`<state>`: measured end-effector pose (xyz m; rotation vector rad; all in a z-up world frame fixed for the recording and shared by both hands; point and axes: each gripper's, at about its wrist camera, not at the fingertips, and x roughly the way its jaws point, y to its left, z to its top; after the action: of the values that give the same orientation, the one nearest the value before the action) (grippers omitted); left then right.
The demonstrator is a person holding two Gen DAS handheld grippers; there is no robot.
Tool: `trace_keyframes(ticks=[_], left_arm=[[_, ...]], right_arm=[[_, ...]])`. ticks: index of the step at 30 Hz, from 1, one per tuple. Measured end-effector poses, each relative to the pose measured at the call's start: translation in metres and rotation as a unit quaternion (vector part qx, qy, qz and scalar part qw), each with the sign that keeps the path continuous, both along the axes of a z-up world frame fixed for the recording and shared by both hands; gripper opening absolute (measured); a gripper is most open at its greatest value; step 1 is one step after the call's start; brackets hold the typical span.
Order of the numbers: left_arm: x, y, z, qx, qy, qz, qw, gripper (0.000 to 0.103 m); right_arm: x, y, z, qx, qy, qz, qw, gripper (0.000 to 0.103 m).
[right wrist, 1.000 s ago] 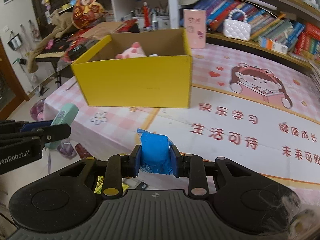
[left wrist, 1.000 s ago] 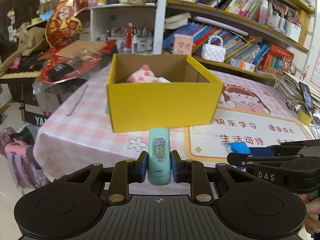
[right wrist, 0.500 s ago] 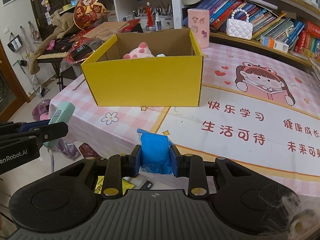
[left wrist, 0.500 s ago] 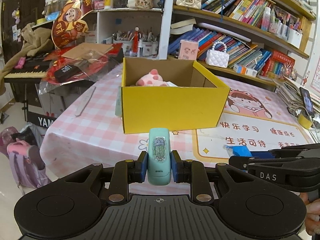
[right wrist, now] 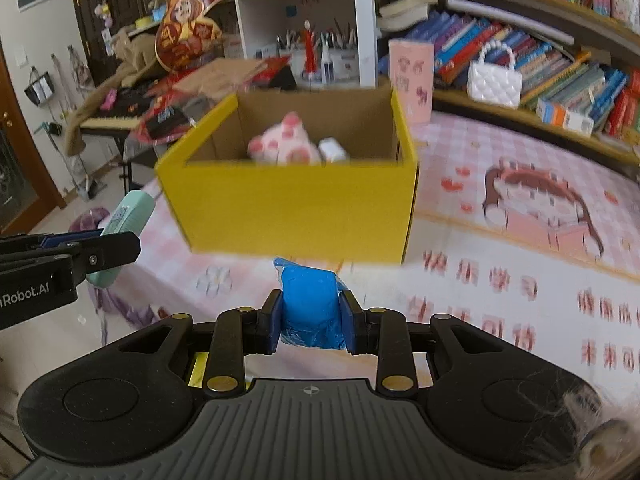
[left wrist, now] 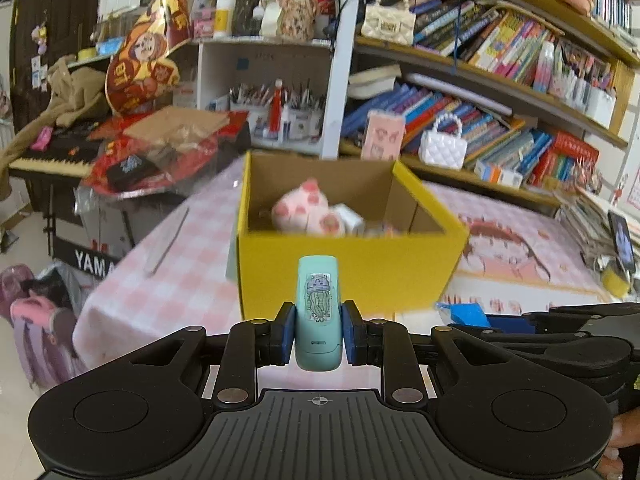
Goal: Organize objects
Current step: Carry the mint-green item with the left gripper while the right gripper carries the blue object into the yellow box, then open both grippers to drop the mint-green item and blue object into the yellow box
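Observation:
My left gripper (left wrist: 318, 334) is shut on a mint-green case (left wrist: 319, 312) with a cartoon sticker. My right gripper (right wrist: 310, 320) is shut on a blue wrapped packet (right wrist: 310, 306). Both hang in front of an open yellow cardboard box (left wrist: 352, 268) on the pink checked table. In the right wrist view the yellow box (right wrist: 296, 204) stands straight ahead. Inside it lie a pink spotted plush pig (left wrist: 308, 212) and a small white box (right wrist: 333, 151). The right gripper's arm (left wrist: 560, 332) shows at the right of the left wrist view; the left gripper's arm (right wrist: 68, 260) shows at the left of the right wrist view.
A pink tablecloth (right wrist: 520, 240) with a cartoon girl and red characters covers the table. Bookshelves (left wrist: 500, 80), a white quilted purse (right wrist: 495, 84) and a pink card box (right wrist: 412, 80) stand behind. A keyboard piano (left wrist: 52, 160) and bags stand left, beyond the table edge.
Both grippers have risen and moved toward the yellow box, so its inside now shows more. Each still holds its object.

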<state>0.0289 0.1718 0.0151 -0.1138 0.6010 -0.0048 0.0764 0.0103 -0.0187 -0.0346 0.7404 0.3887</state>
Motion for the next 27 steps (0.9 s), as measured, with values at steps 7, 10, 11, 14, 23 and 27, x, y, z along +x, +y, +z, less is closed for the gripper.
trace_keyframes(ticks=[7, 10, 11, 14, 23, 27], left_arm=[[0.050, -0.002, 0.025, 0.011, -0.038, 0.012, 0.9992, 0.023], [0.075, -0.005, 0.030, 0.018, -0.046, 0.017, 0.9986, 0.023], [0.083, -0.007, 0.031, 0.020, -0.046, 0.019, 0.9986, 0.023], [0.107, -0.011, 0.028, 0.025, -0.043, 0.022, 0.9985, 0.023], [0.158, -0.021, -0.002, 0.046, 0.009, 0.034, 0.9983, 0.023], [0.169, -0.019, -0.016, 0.045, 0.036, 0.043, 0.9974, 0.023]], right_arm=[[0.055, 0.001, 0.037, 0.017, -0.068, 0.004, 0.998, 0.027], [0.083, 0.003, 0.044, 0.011, -0.088, 0.005, 0.996, 0.027], [0.092, 0.004, 0.044, 0.008, -0.091, 0.005, 0.996, 0.027], [0.119, 0.007, 0.040, -0.004, -0.091, 0.010, 0.996, 0.027], [0.174, 0.025, 0.007, -0.061, -0.071, 0.065, 0.993, 0.028], [0.186, 0.029, -0.009, -0.073, -0.052, 0.078, 0.993, 0.028]])
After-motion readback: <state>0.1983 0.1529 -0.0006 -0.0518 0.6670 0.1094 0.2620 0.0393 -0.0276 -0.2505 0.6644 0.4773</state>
